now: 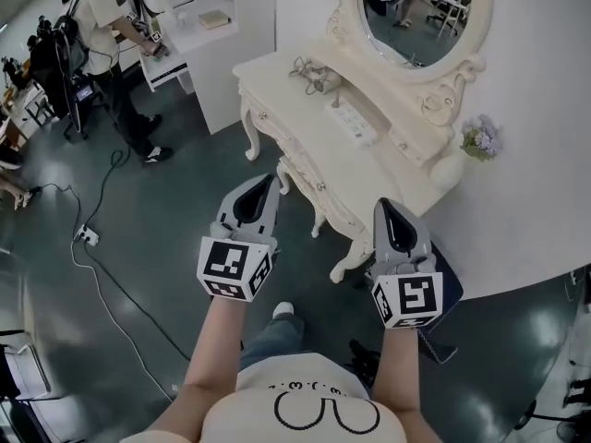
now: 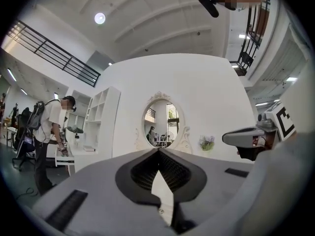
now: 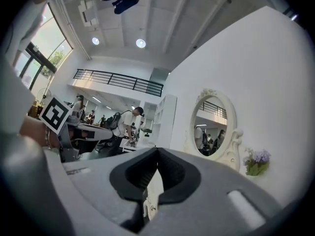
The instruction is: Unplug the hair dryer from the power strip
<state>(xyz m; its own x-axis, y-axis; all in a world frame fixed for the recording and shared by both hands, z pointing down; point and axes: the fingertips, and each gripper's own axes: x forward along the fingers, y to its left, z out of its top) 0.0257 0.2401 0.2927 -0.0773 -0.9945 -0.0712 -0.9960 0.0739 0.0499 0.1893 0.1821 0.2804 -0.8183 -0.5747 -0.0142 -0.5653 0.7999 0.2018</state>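
Left gripper [image 1: 268,185] and right gripper [image 1: 386,209]: jaws clenched, nothing between them, both held level short of the cream worktop [image 1: 277,72]. The power strip [image 1: 355,124] lies mid-worktop. The hair dryer [image 1: 314,79] sits beyond it with its cord bunched.

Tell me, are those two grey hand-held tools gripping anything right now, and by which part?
Nothing is held. The grey left tool and the grey right tool both have their jaws closed together, with nothing between them.

Closed hand-held gripper [image 3: 157,150] before oval mirror [image 3: 211,127]
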